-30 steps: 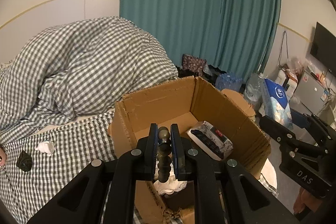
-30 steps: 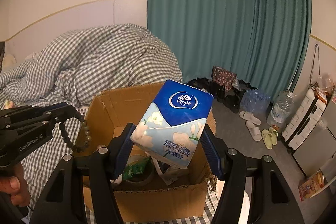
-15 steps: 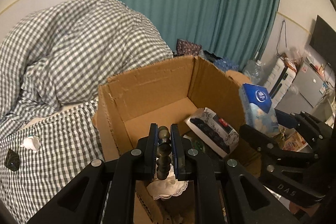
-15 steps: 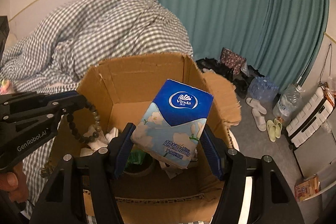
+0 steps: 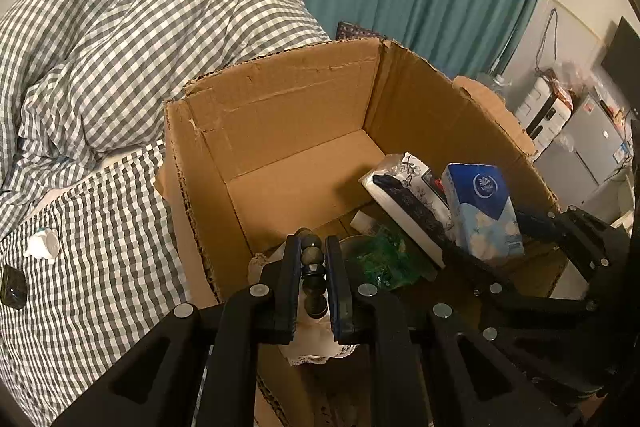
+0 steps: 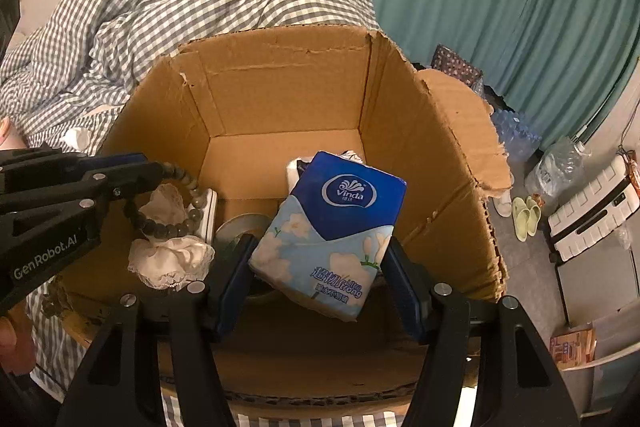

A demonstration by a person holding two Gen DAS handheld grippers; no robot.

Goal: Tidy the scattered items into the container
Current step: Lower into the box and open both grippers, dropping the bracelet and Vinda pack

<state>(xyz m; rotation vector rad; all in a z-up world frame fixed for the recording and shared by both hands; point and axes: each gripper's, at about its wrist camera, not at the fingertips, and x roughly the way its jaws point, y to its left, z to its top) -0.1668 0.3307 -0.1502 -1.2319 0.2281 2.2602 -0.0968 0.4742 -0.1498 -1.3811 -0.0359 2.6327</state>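
Risk: both claws are crowded over the cardboard box (image 6: 280,87). Right claw (image 6: 320,263), pinching the tissue pack (image 6: 332,227), could bump the left claw (image 5: 313,279) w/ bead bracelet (image 6: 176,203) if both let go at once. The bracelet loop may snag on a pad; the pack may land on the tape roll (image 6: 240,223) and sit tilted.

Pack: soft blue-white plastic, squashed at the sides, held tilted above the box's right half. Left claw is pressed together on the beads, near the box's near-left corner. Small white bit (image 5: 43,245) & dark item (image 5: 12,291) are left on the bed (image 5: 100,267).
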